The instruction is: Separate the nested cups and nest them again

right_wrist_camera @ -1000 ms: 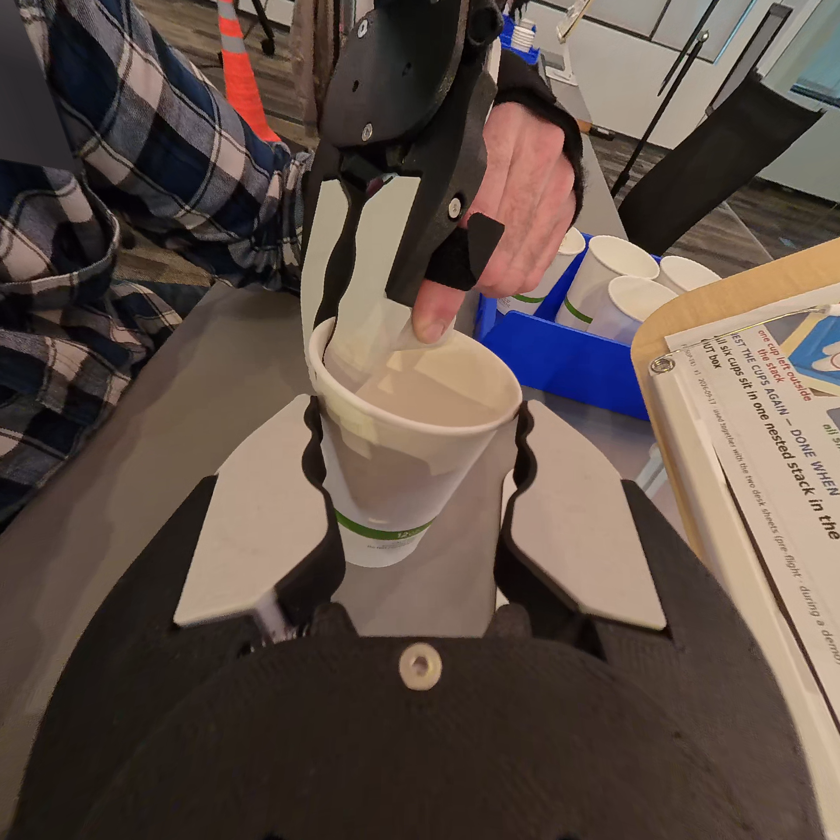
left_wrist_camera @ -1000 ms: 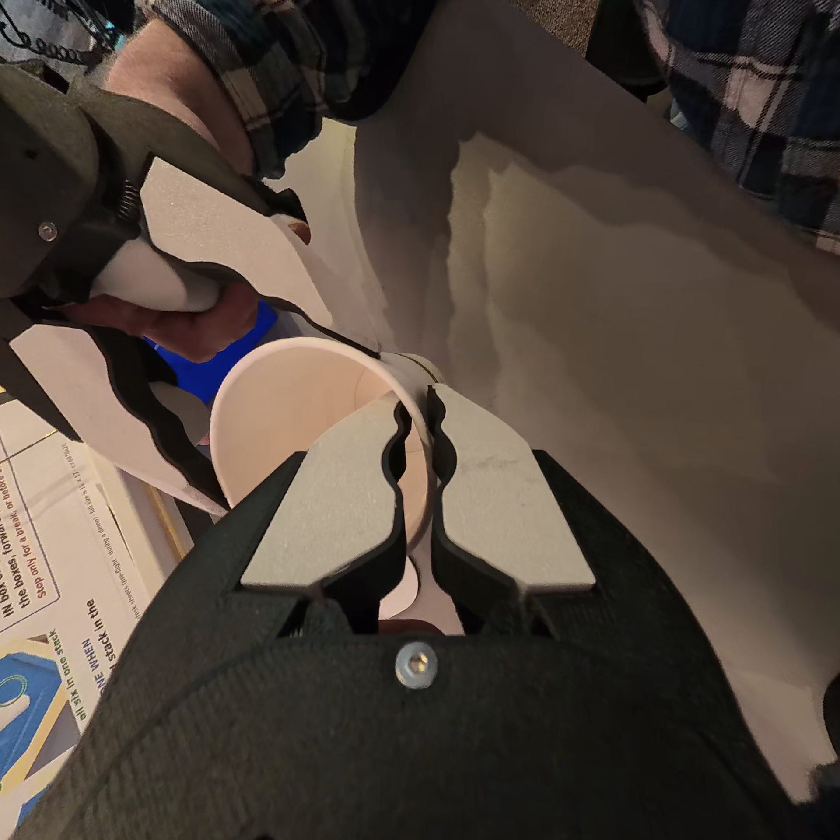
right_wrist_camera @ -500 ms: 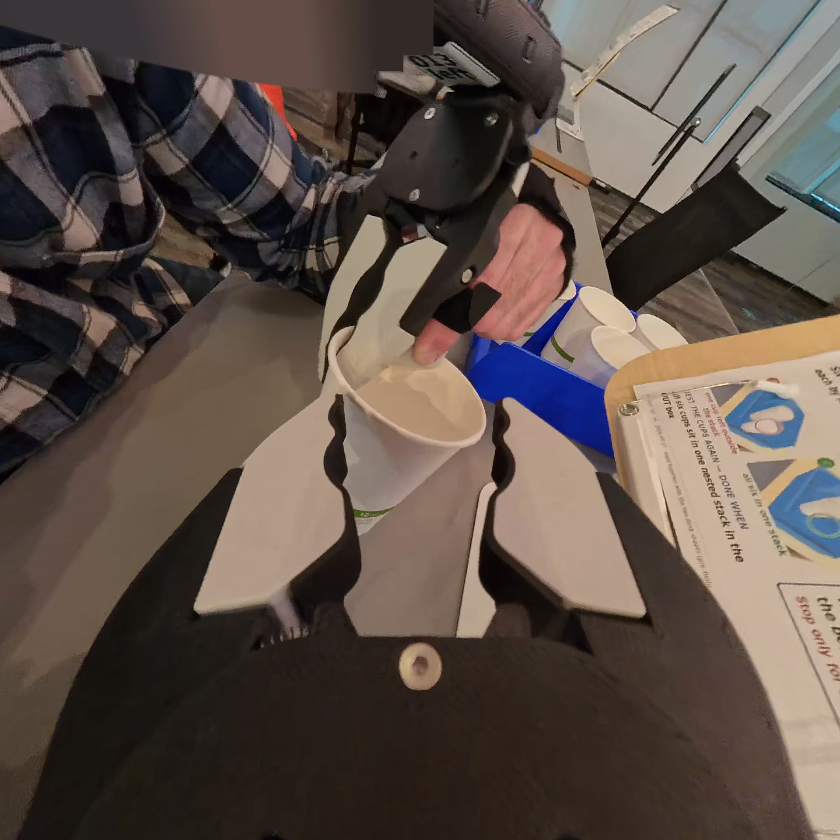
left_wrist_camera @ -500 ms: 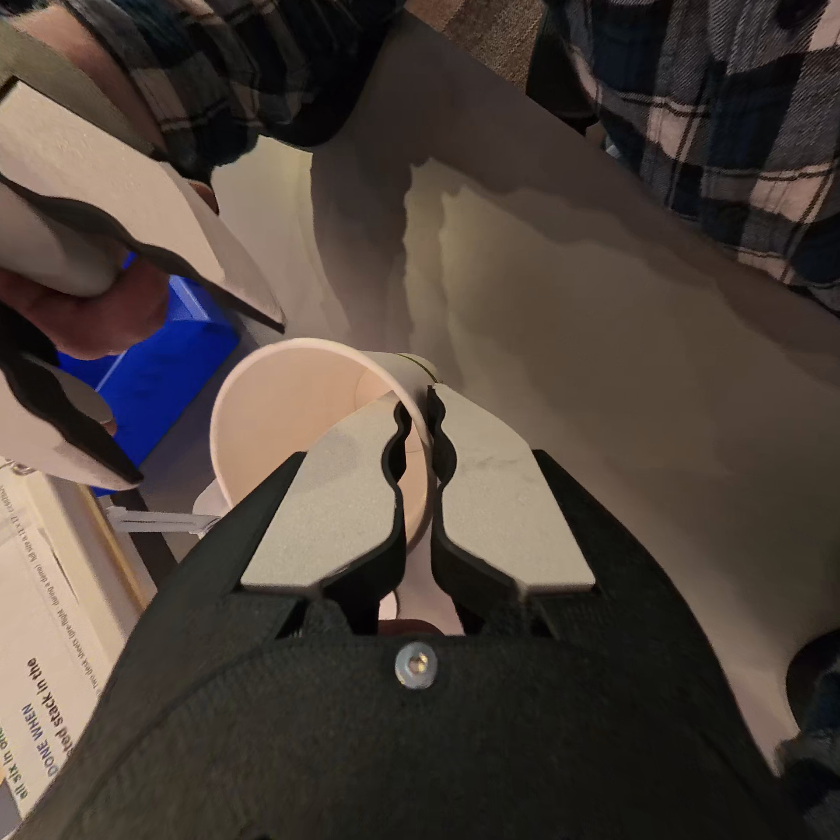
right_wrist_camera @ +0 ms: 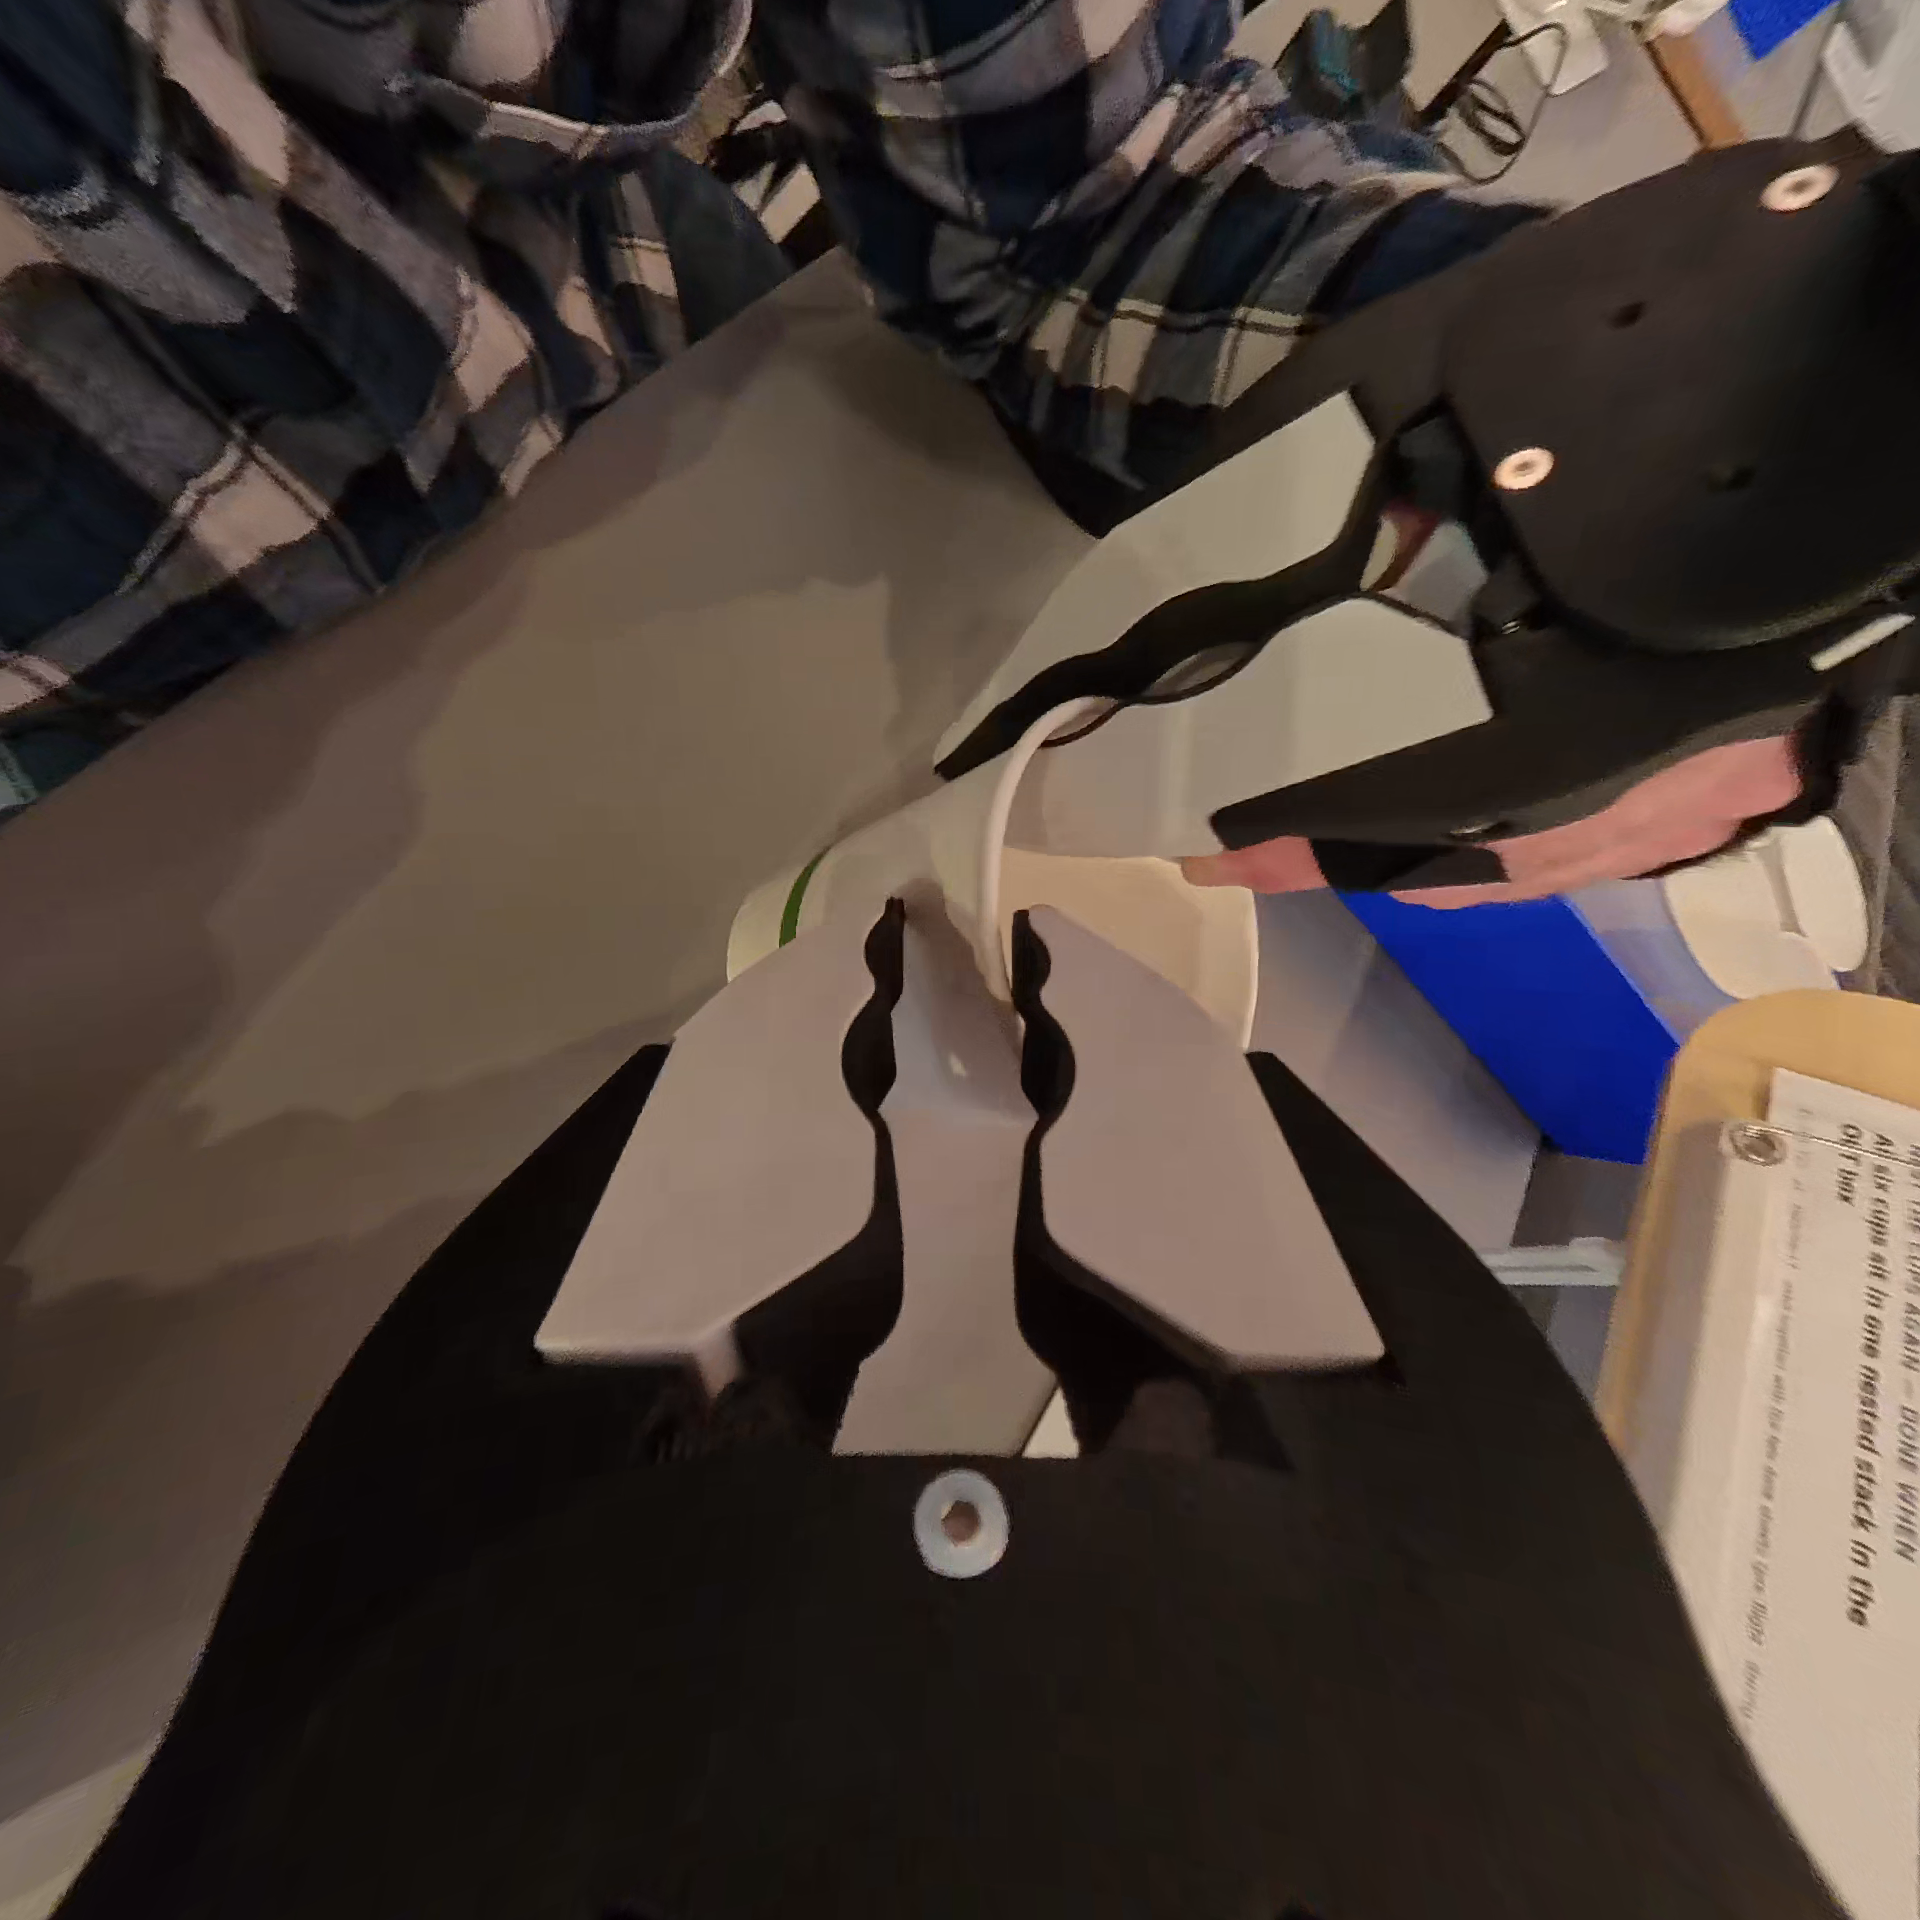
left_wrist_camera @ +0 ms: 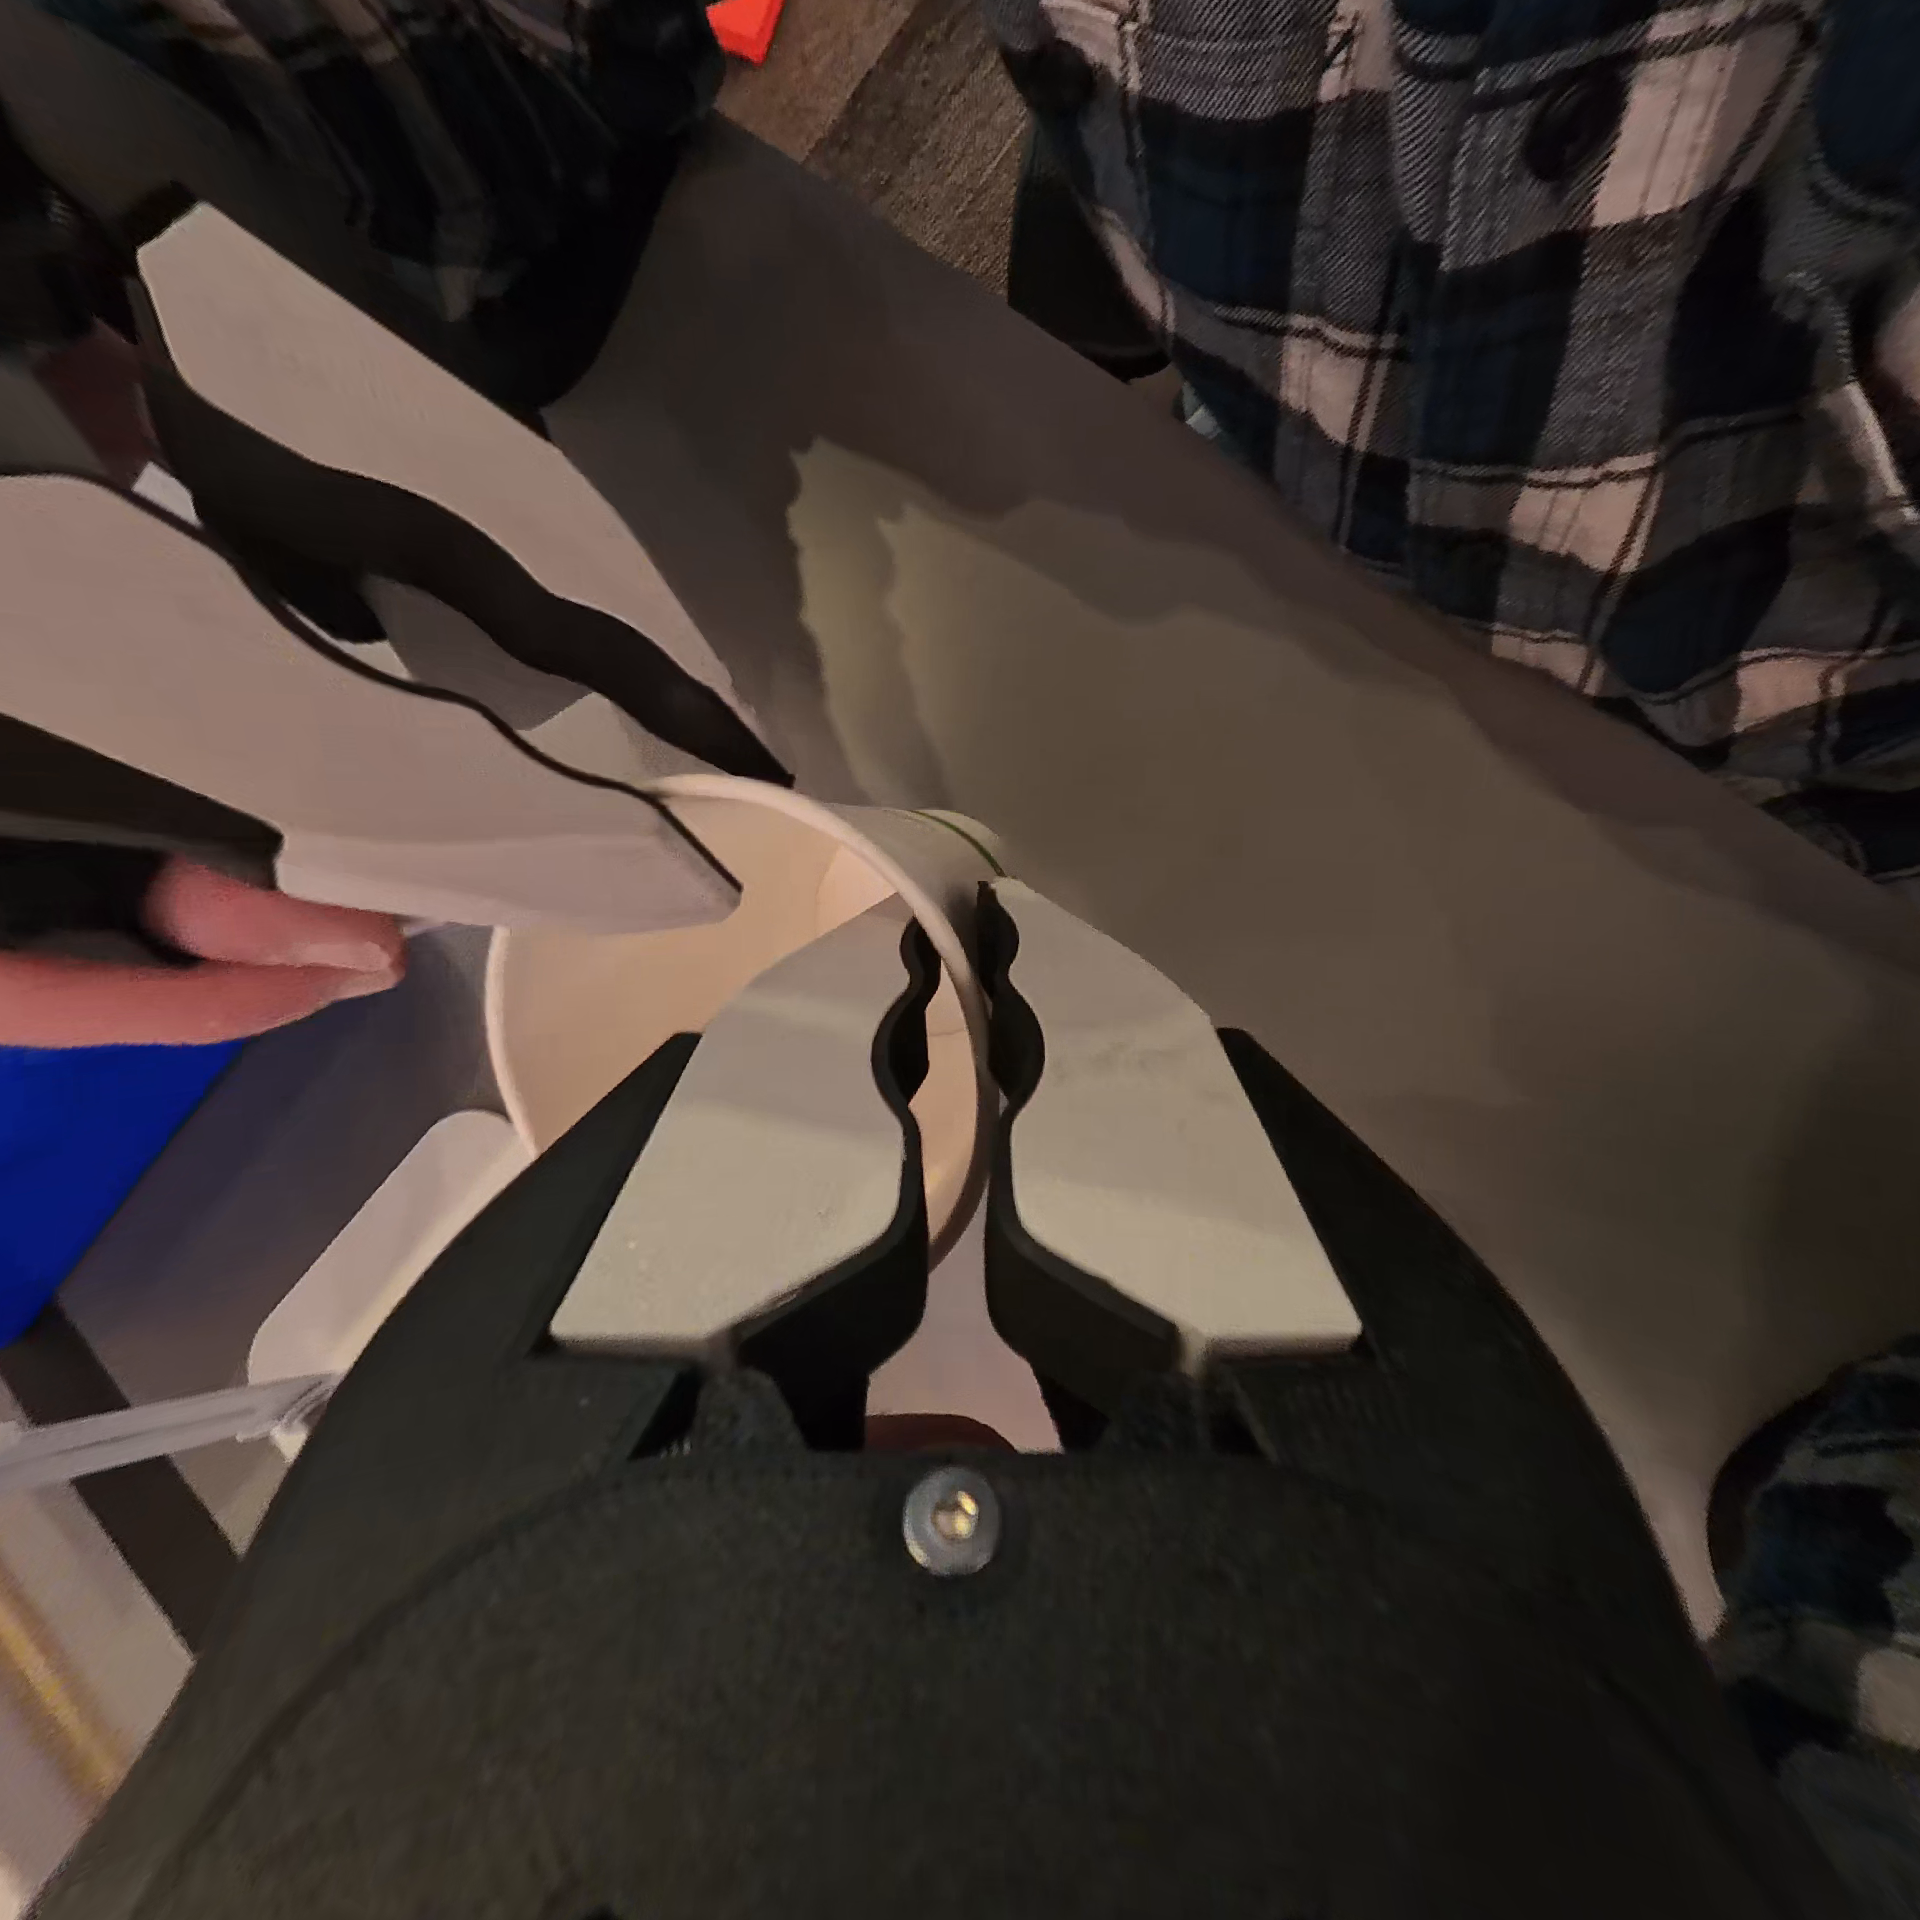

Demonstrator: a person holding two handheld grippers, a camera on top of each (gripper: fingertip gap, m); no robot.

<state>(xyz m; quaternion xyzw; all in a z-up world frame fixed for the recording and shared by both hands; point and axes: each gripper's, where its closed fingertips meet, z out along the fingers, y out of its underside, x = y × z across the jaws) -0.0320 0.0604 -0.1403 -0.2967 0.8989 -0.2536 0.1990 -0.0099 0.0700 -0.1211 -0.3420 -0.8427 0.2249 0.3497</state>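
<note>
The left hand-held gripper [left_wrist_camera: 961,940] is narrow, its pads pinching the rim wall of a white paper cup [left_wrist_camera: 644,997] tilted above the grey desk [left_wrist_camera: 1299,831]; the right hand-held gripper [right_wrist_camera: 951,935] is narrow too, straddling the same rim, one finger [right_wrist_camera: 1122,1091] inside, though whether both pads press I cannot tell; a blue bin [right_wrist_camera: 1507,997] sits beyond.
</note>
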